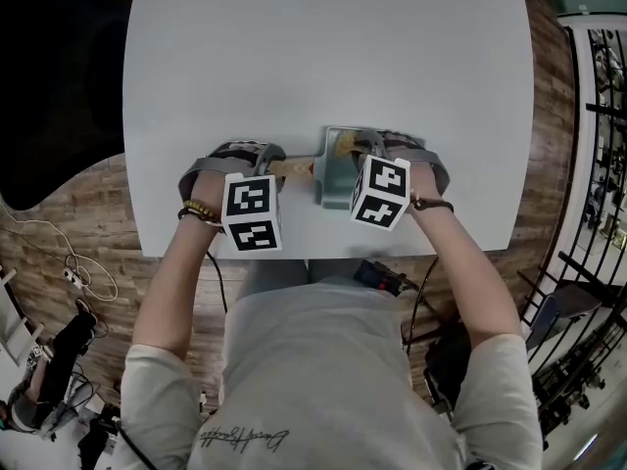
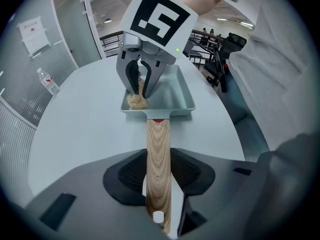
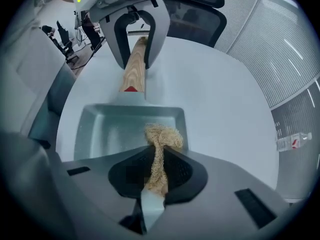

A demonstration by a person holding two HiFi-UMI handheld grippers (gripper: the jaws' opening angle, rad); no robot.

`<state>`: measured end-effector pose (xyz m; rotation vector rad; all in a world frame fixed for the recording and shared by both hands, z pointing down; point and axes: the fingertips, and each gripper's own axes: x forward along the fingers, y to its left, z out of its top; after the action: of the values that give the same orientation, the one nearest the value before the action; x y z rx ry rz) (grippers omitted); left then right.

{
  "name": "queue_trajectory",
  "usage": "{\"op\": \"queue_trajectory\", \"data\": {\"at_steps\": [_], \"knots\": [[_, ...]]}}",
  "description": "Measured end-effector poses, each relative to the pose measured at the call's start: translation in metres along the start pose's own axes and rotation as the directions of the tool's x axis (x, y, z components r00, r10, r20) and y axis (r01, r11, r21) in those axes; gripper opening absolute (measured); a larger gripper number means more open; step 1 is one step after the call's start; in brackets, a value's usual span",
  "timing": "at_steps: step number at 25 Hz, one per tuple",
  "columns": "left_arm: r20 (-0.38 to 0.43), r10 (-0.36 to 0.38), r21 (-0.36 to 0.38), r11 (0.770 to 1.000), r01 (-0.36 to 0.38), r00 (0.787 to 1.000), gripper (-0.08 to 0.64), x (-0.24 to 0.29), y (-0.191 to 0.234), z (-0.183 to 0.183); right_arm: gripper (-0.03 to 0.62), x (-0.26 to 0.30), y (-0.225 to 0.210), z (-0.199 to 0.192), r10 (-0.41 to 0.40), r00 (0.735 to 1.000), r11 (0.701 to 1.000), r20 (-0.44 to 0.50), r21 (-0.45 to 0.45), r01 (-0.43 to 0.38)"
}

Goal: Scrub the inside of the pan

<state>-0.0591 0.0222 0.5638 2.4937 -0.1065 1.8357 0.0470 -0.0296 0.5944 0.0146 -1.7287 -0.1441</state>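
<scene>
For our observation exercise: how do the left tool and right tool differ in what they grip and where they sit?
The left tool clamps the pan by its wooden handle; the right tool clamps a tan fibre scrubber. The left tool sits beside the pan, the right tool above its inside. Both grip something.

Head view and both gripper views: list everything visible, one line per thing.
table: one, white, under the pan
pan: one, grey-green, rectangular, on the table near the person
handle: one, light wood, runs from the pan to the left gripper
scrubber: one, tan, fibrous, in the pan
water bottle: one, clear, beyond the table edge
chair: one, black, at the table's edge
left gripper: one, grey, jaws shut on the handle
right gripper: one, grey, jaws shut on the scrubber
</scene>
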Motion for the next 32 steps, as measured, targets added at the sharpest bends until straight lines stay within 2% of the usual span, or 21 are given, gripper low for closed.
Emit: {"op": "queue_trajectory", "data": {"at_steps": [4, 10, 22, 27, 32], "knots": [[0.002, 0.004, -0.019, 1.000, -0.004, 1.000, 0.150, 0.000, 0.000, 0.001, 0.064, -0.002, 0.006, 0.000, 0.046, 0.998, 0.999, -0.032, -0.012, -0.047], [0.000, 0.002, -0.024, 1.000, -0.002, 1.000, 0.150, 0.001, 0.002, -0.001, 0.064, -0.005, 0.037, 0.000, 0.134, 0.990, 0.991, -0.037, -0.023, -0.135], [-0.012, 0.003, -0.027, 1.000, -0.003, 1.000, 0.150, 0.000, 0.003, -0.003, 0.064, -0.015, 0.093, -0.002, 0.327, 0.945, 0.944, -0.028, -0.030, -0.328], [-0.017, 0.001, -0.027, 1.000, -0.002, 1.000, 0.150, 0.000, 0.003, -0.002, 0.063, -0.016, 0.097, -0.003, 0.353, 0.935, 0.935, -0.030, -0.022, -0.354], [-0.022, -0.006, -0.007, 1.000, 0.006, 1.000, 0.150, 0.001, 0.001, -0.002, 0.064, -0.016, 0.097, -0.003, 0.341, 0.940, 0.940, 0.004, 0.012, -0.341]]}}
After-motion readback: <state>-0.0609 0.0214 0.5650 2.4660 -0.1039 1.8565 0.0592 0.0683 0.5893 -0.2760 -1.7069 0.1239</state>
